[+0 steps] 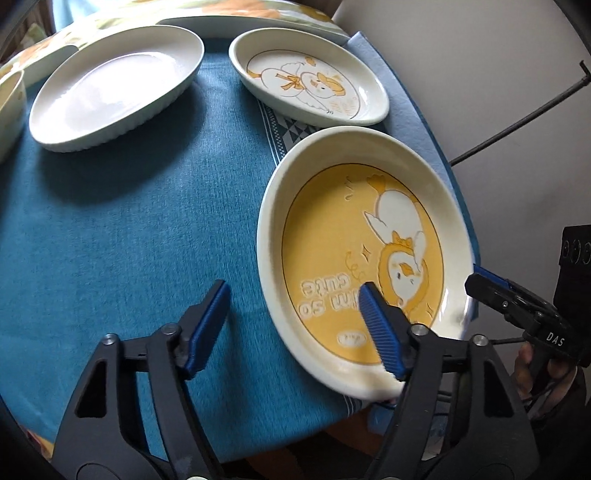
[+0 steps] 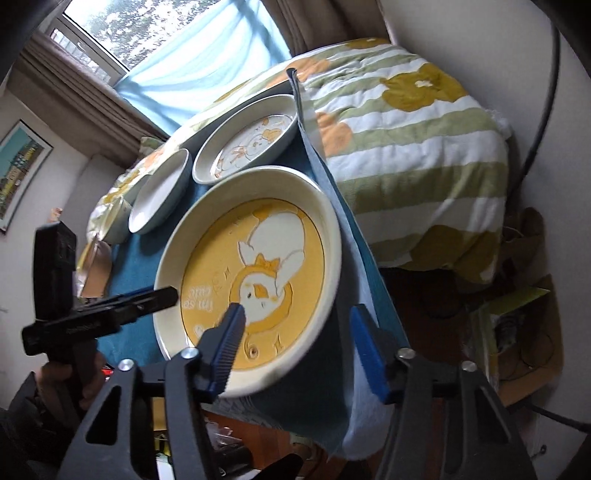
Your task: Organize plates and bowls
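- Yellow plate [image 1: 332, 229] with a white duck and the words "I'm so cute": flat on the blue cloth [image 1: 129, 221], at the near right corner of the table, close to the cloth's edge.
- Left gripper [image 1: 293, 286]: low over the table, jaws apart and astride the plate's near left rim. One finger [image 1: 380, 332] over the yellow inside, the other finger [image 1: 207, 325] outside over the bare cloth. No pad pressing on the rim, so released, grasping nothing.
- Right gripper [image 2: 298, 308]: at the opposite rim of the same plate [image 2: 221, 240]. One finger [image 2: 225, 347] above the painted inside, the other [image 2: 369, 354] outside, beside the rim and over the hanging edge of the cloth. Clear gap between the outer pad and the rim; also released, not clenched.
- In the left wrist view: right gripper's tip at the plate's right edge, with a hand [image 1: 532, 365] around its handle.
- Behind the yellow plate: a smaller white plate with a duck drawing [image 1: 314, 85], just beside it but apart.
- To the left of that one: a plain white plate [image 1: 110, 85], well apart from the yellow plate.
- At the far left edge: part of a bowl [image 1: 11, 99], cut off by the frame.
- Behind the table: a bed cover [image 2: 406, 147] with green stripes and orange flowers, and a window [image 2: 103, 33] with a light blue curtain [image 2: 192, 66].
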`<state>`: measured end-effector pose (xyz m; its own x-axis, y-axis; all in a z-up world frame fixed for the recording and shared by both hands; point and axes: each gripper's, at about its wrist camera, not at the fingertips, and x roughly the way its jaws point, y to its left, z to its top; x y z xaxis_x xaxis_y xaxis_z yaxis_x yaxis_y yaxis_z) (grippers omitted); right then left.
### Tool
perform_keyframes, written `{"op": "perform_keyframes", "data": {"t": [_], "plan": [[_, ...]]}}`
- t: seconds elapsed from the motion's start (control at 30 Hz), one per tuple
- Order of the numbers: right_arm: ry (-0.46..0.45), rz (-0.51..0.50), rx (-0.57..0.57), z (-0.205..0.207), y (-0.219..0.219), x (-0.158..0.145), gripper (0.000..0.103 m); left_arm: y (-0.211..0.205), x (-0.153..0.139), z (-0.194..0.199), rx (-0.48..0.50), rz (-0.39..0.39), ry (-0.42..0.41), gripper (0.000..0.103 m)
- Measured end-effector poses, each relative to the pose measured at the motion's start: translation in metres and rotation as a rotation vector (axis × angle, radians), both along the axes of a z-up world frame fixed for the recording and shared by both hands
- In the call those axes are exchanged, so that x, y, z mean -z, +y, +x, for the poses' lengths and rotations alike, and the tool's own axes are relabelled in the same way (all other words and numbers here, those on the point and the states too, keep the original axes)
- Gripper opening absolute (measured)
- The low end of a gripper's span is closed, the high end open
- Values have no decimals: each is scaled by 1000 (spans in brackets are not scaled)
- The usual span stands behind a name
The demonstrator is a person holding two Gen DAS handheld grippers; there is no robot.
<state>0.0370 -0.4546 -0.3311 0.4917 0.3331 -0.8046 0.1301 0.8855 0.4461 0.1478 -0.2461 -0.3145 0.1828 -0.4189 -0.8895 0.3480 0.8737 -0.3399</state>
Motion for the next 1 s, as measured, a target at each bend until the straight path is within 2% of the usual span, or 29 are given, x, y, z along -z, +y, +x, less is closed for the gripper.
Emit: {"op": "perform_keyframes", "data": {"t": [0.07, 0.1, 0.13, 0.2, 0.23, 0.33, 0.43, 0.6, 0.8, 1.0], "plan": [[6, -10, -14, 7, -2, 5, 45, -1, 3, 3, -9, -2, 6, 47], [2, -7, -13, 10, -3, 6, 43, -1, 4, 4, -12, 1, 11, 42], [-6, 2, -10, 12, -5, 7, 36, -1, 6, 5, -15, 8, 17, 33], [-8, 12, -13, 16, -7, 10, 29, -3, 8, 9, -21, 19, 17, 24], [-7, 5, -12, 18, -8, 11, 26, -2, 9, 10, -21, 15, 25, 16], [0, -14, -9, 23, -11, 14, 15, 2, 13, 14, -39, -12, 46, 15], [6, -1, -4, 24, -14, 18, 11, 0, 13, 14, -48, -3, 38, 15], [12, -95, -37, 28, -7, 15, 11, -6, 10, 11, -30, 36, 2, 15], [-2, -104, -38, 30, -9, 12, 11, -14, 3, 13, 3, 72, -56, 15], [-39, -150, -56, 30, 0, 1, 12, -3, -5, 12, -17, 44, -69, 15]]}}
